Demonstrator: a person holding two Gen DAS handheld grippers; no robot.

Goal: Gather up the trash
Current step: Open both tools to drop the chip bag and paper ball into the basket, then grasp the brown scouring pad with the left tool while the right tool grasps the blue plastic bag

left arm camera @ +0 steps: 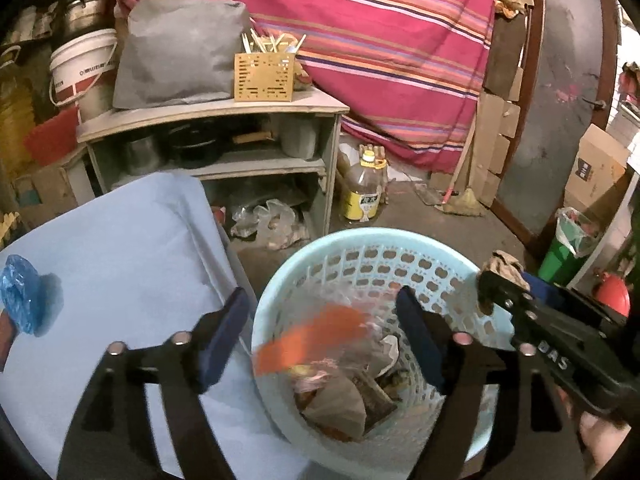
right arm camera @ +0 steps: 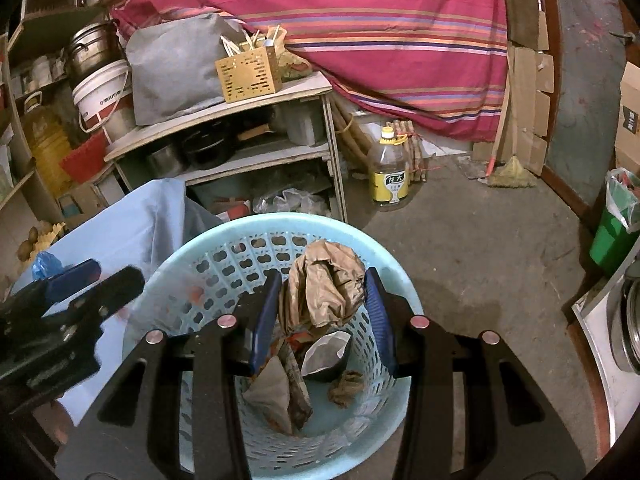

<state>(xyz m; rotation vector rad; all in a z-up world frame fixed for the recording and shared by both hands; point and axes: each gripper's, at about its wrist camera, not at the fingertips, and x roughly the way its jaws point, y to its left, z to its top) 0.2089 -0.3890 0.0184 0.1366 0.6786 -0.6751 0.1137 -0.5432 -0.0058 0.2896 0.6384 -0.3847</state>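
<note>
**Trash drop over the basket**

Trash goes into the pale blue perforated basket (right arm camera: 208,240), which sits on the floor just beside the blue-covered table (left arm camera: 120,240). Nearest you, your left gripper (left arm camera: 320,336) hangs over the basket mouth with its jaws wide apart and nothing pressed between the pads; an orange scrap (left arm camera: 312,340), blurred, lies between the jaws, apparently falling free toward the pile. Your right gripper (right arm camera: 320,316) stands over the same opening, its jaws partly closed on a crumpled brown paper wad (right arm camera: 324,288), both pads pressing its sides.

The step in hand appears to be the deposit: left load let go, right load yet to drop. The next move calls for you to part the right jaws while the wad is well inside the rim.

Inside the basket lie folded brown paper, a dark wrapper, a small dark tub with a pale lining and a brown crumple. Farther left, a blue plastic bag (left arm camera: 20,292) rests on the table, probably the next item. Beyond, by the shelf, stands a yellow-labelled bottle (right arm camera: 390,168); at the far right, a lined green bin (right arm camera: 612,232).
</note>
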